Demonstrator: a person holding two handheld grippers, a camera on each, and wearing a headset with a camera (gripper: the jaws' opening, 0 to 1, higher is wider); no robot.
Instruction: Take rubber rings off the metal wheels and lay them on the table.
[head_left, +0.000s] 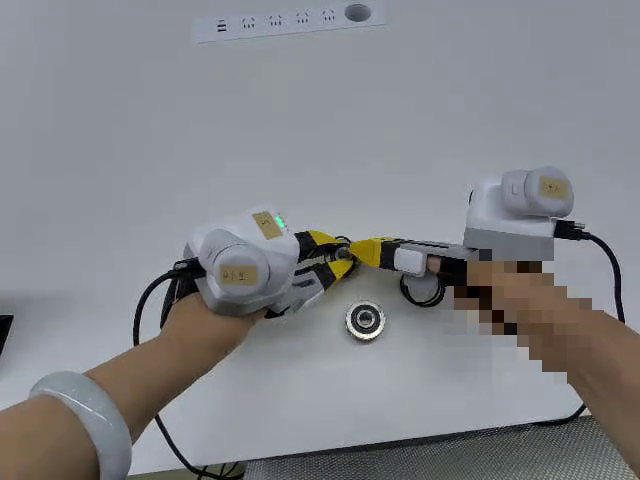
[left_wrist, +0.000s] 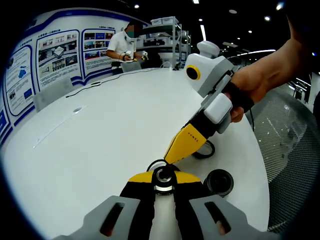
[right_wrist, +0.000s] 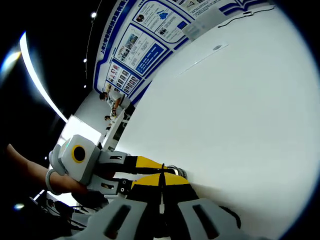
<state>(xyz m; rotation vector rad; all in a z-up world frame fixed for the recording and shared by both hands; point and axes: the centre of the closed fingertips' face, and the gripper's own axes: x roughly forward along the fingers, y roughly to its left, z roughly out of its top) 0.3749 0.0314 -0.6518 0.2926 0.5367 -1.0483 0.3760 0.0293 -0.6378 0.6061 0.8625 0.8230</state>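
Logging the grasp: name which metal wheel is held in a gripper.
The wheel clamped between the left gripper's fingers, with the right gripper's shut fingers at its rim. The other wheel lies free on the table, untouched.

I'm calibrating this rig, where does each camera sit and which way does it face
Head view: on the headset, looking down at the white table; both forearms show.
Left gripper view: rides the left gripper, along its jaws shut on a silver metal wheel, facing the right gripper.
Right gripper view: the reverse, its jaws facing the left gripper.
Shared: the wheel.
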